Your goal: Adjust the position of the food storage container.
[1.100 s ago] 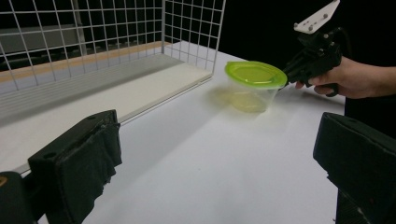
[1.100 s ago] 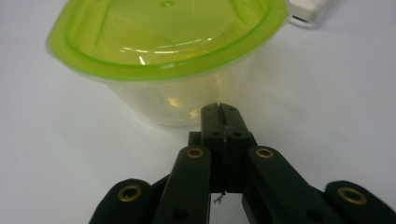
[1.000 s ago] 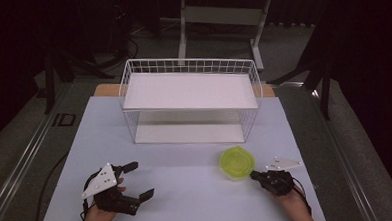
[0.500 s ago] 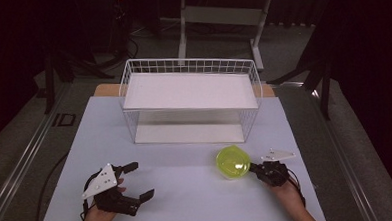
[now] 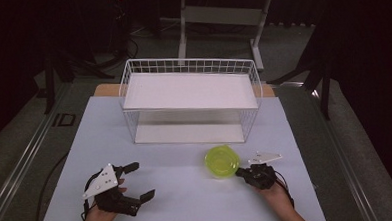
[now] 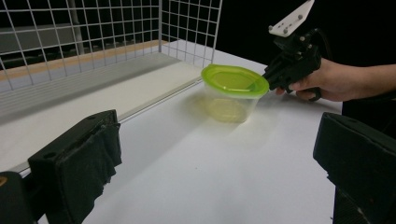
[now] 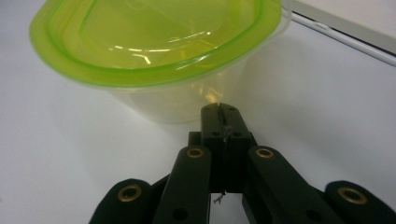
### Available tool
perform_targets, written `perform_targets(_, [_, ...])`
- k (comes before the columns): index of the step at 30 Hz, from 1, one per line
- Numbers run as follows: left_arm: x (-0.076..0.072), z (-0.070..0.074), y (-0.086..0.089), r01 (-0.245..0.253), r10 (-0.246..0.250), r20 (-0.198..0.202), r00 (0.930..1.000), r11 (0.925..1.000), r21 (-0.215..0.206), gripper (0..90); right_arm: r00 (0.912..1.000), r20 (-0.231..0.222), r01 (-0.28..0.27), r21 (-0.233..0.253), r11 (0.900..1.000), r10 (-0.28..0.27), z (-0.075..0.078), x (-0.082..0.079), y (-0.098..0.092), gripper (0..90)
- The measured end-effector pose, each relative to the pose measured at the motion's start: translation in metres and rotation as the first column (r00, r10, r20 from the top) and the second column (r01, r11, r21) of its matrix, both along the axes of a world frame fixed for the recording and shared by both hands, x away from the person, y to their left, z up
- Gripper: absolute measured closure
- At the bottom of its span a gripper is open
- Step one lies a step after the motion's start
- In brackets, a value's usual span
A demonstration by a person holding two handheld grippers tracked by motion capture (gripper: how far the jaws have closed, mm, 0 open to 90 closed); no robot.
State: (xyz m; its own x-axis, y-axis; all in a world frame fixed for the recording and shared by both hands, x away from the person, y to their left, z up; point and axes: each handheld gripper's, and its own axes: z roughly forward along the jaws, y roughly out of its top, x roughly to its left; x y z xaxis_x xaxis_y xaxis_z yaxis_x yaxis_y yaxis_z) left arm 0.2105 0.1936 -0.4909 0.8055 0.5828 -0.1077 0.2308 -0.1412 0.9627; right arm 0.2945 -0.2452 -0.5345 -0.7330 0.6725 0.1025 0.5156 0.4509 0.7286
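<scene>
I see the table (image 5: 187, 191), its top pale and plain. Directly on it, toward twelve o'clock, stands a white wire basket rack (image 5: 191, 103). Toward four o'clock from the table's middle sits a clear container with a yellow-green lid (image 5: 222, 161), just in front of the rack.

Glossy, seemingly plastic container (image 7: 154, 51)

On the counter (image 5: 187, 191) a wire basket (image 5: 191, 98) stands at the far middle. Before its right front corner, nearer the person, sits the lidded container (image 5: 221, 161). The right tool (image 5: 244, 172) lies just right of the container, at its near side. The left tool (image 5: 137, 182) rests well apart at the counter's near left.
</scene>
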Motion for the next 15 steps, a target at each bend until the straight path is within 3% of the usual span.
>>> perform_targets(3, [0.0,0.0,0.0,0.001,-0.001,-0.001,1.0,1.0,-0.001,1.8,0.9995,-0.009,-0.03,0.023,0.999,0.03,0.001,0.001,0.01,90.0])
perform_targets(6, [-0.001,0.001,0.0,0.001,-0.001,0.004,1.0,1.0,0.002,1.8,0.9983,0.008,-0.058,-0.004,0.998,0.059,0.002,0.002,0.019,90.0])
perform_targets(15, [0.0,0.0,0.001,0.0,0.0,0.002,1.0,1.0,-0.001,1.8,0.9994,0.013,0.032,0.009,0.999,-0.032,0.002,0.023,0.016,90.0])
